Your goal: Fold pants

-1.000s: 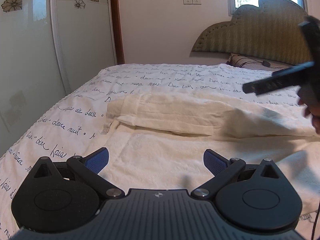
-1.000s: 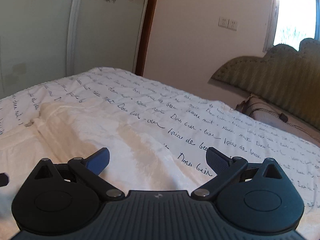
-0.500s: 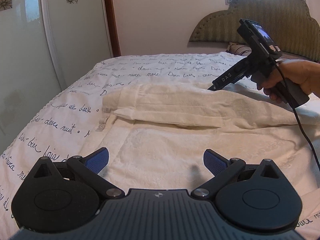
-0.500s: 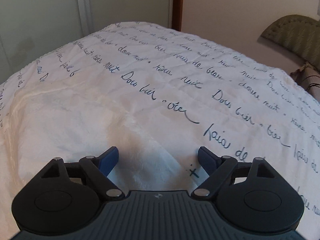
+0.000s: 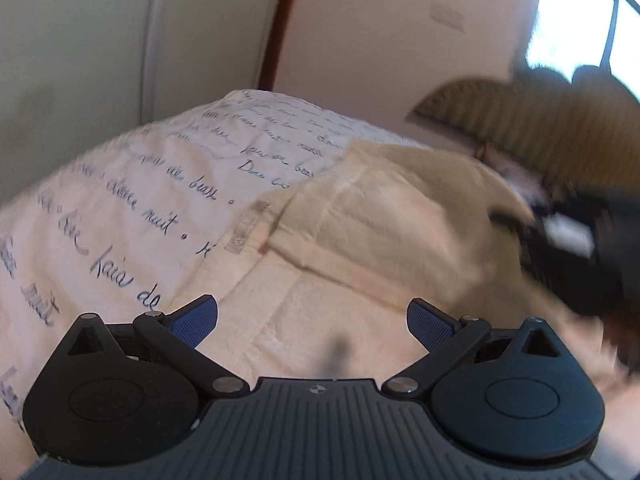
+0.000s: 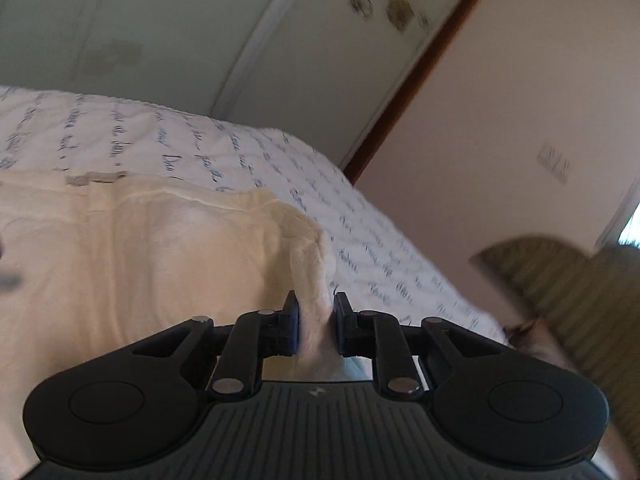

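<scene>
Cream pants [image 5: 372, 236] lie on the bed, partly folded, with one layer lying over another. My left gripper [image 5: 312, 318] is open and empty, low over the near part of the pants. My right gripper [image 6: 314, 326] is shut on a bunched fold of the pants [image 6: 120, 248] and lifts it off the bed. In the left wrist view the right gripper is a dark blur [image 5: 580, 248] at the right edge of the pants.
The bed cover [image 5: 132, 200] is white with blue handwriting. A padded olive headboard [image 5: 560, 132] stands at the far right. Wardrobe doors [image 6: 160, 40] and a wall with a socket [image 6: 554, 162] are behind the bed.
My right gripper has closed on a fold of the pants and raised it. My left gripper has moved closer and lower over the pants, staying open. Both views are blurred by motion.
</scene>
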Demonstrator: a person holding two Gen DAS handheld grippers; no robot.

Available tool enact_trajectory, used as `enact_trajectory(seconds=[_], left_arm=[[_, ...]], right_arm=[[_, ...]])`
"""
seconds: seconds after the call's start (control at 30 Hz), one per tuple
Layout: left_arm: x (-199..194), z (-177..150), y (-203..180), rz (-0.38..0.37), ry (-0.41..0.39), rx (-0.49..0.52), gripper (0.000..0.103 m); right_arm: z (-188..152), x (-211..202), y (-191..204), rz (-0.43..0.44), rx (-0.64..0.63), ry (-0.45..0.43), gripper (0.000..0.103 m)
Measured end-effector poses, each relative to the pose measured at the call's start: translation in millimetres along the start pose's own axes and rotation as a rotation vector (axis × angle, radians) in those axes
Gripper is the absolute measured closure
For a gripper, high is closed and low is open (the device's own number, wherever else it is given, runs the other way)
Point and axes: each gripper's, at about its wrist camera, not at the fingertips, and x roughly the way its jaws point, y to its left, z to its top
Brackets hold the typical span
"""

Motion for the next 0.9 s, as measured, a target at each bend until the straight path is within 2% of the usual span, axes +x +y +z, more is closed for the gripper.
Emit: enact_trajectory(seconds=[0.07, 0.17, 0.27, 0.37, 0.5, 0.63, 0.8, 0.9], left_arm=[[-5.0, 7.2, 23.1, -0.082, -0.008, -0.148, 0.001], [-6.6, 13.2, 50.3, -0.219, 0.026, -0.35, 0.001], [-16.9, 16.4, 58.9, -0.293, 0.003, -0.42, 0.001], [-27.1, 12.0, 57.8, -0.296, -0.017, -0.406, 0.001], [-38.2, 2.1, 70.7, -0.282, -0.064, -0.464, 0.001], [-48.4, -2.5, 82.6, -0.34, -0.096, -0.457, 0.001], [-57.7, -8.8, 80.6, -0.406, -0.13, -0.445, 0.0], [-50.7, -8.8, 71.3, -0.326, -0.09, -0.399, 0.001]], right_arm=[[0.0, -37.5, 23.3, -0.012, -0.081, -0.058, 0.086], [-6.2, -91.8, 59.9, -0.002, -0.182, -0.13, 0.086], [-16.4, -129.5, 94.3, 0.064, -0.26, -0.143, 0.089], [-27.7, -137.8, 121.3, 0.072, -0.318, -0.117, 0.089], [-33.7, -129.3, 122.4, 0.089, -0.235, -0.084, 0.089], [-31.1, -123.0, 131.4, 0.058, -0.254, -0.078, 0.089], [-28.6, -125.3, 140.7, 0.105, -0.242, -0.076, 0.089], [-33.8, -126.2, 146.3, 0.111, -0.254, -0.062, 0.089]])
